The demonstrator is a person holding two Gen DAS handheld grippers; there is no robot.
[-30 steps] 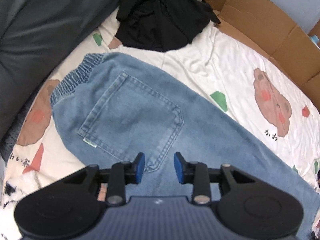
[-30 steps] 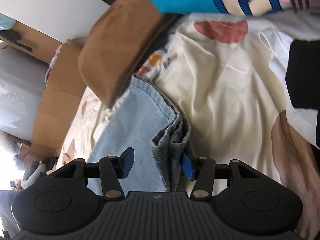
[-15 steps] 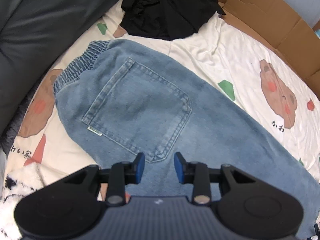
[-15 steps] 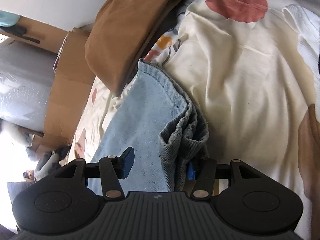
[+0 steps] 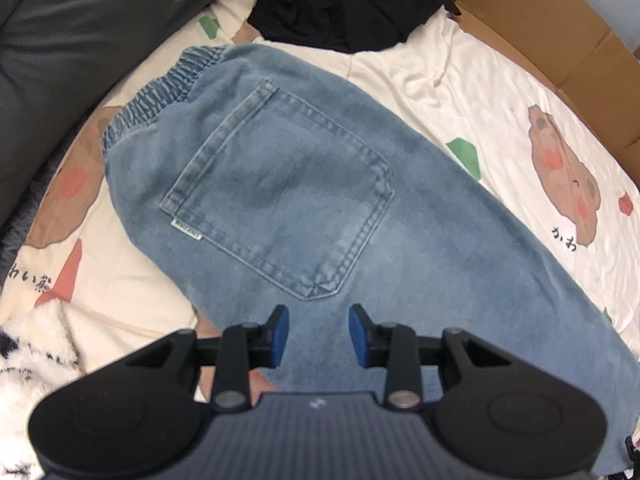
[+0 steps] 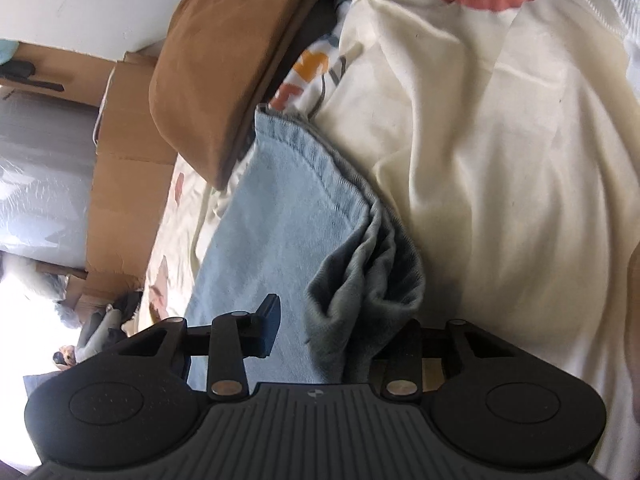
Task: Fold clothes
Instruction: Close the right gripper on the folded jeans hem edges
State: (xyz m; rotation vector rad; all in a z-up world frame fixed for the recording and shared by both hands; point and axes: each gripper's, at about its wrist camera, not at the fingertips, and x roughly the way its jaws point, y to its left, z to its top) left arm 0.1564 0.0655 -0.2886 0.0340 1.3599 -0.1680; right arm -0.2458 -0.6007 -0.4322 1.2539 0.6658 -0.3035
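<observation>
Left wrist view: blue jeans [image 5: 320, 184] lie flat on a bed sheet [image 5: 500, 92] printed with cartoon bears. They look already folded lengthwise, one leg over the other, back pocket [image 5: 280, 196] up. The elastic waistband [image 5: 160, 96] sits at the far left of the jeans; the legs run away to the right. A crumpled black garment [image 5: 344, 0] lies just beyond the jeans, and cardboard [image 5: 560, 40] edges the bed beyond that. The left tongs [image 5: 319, 334] hover just above the denim below the pocket, open with a moderate gap and holding nothing.

Right wrist view: the leg ends of the jeans [image 6: 304, 216] lie beside a brown cushion [image 6: 224, 56], with the hem [image 6: 368, 280] bunched into soft grey folds. The right tongs [image 6: 340, 332] are open wide around that bunch. One finger is hidden behind the cloth, so whether anything touches it cannot be told.

Denim like this is probably fairly heavy, limp yet thick, and not slippery, so it should hold a crease. Sensible holds would be the stacked hem layers and the waistband, taking every layer at once so that none slides loose.
</observation>
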